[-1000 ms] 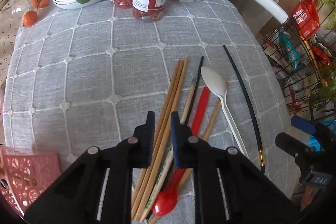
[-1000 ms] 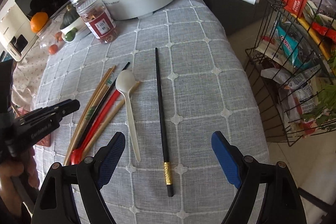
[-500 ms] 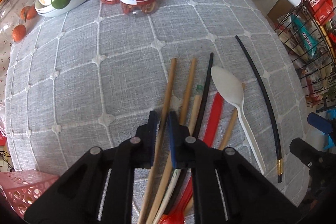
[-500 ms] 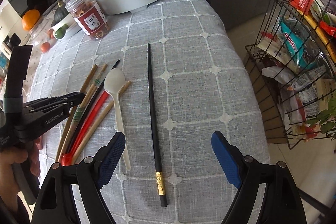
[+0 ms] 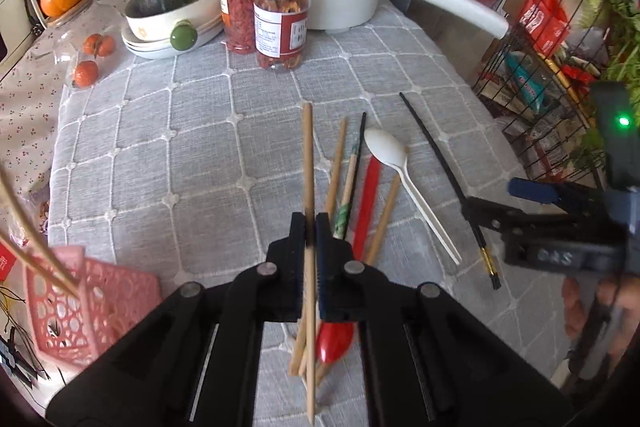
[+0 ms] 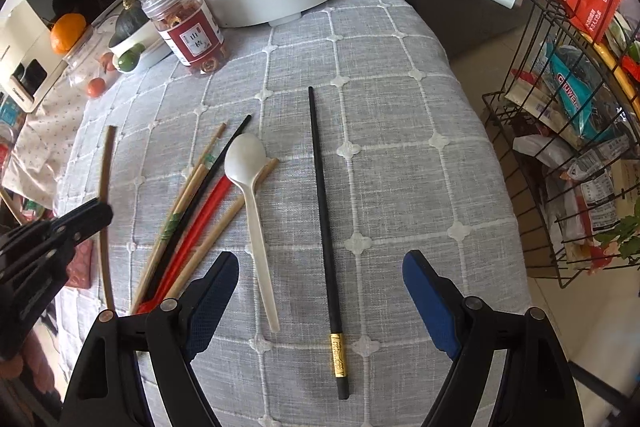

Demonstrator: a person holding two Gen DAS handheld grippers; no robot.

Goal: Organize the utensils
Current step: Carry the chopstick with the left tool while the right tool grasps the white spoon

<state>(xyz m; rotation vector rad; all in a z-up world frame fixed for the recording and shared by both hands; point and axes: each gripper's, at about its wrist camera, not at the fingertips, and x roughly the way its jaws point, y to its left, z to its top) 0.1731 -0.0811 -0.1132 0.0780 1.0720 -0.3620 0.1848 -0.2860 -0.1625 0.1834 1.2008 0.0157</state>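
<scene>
Now, in the left wrist view, the left gripper (image 5: 311, 227) is clamped on one wooden chopstick (image 5: 307, 163), with the pads pressing the stick near its middle. The stick points away from the camera, and I judge it is lifted off the grey tablecloth (image 5: 168, 147). On the cloth, just right of the jaws, lie the other wooden chopsticks (image 5: 335, 171), a red spoon (image 5: 366, 203), a white spoon (image 5: 396, 163) and a black chopstick (image 5: 436, 155) further right. A pink basket (image 5: 100, 303) stands at the lower left edge of the table, and two sticks already lean in it. The step in hand seems to be carrying this chopstick to that basket. To do it well, the grip should stay firm so the thin stick does not swing. It is better to raise it well above the pile before going sideways, and then to tip one end down into the basket opening.

Next, in the right wrist view, the right gripper (image 6: 320, 287) has its jaws wide apart with nothing between them. It hovers above the black chopstick (image 6: 324, 211) and the white spoon (image 6: 250, 183). The left gripper (image 6: 102, 213) appears at the left edge with the wooden chopstick (image 6: 105, 163) in it, apart from the pile. The right hand should wait clear of the left hand's path.
</scene>
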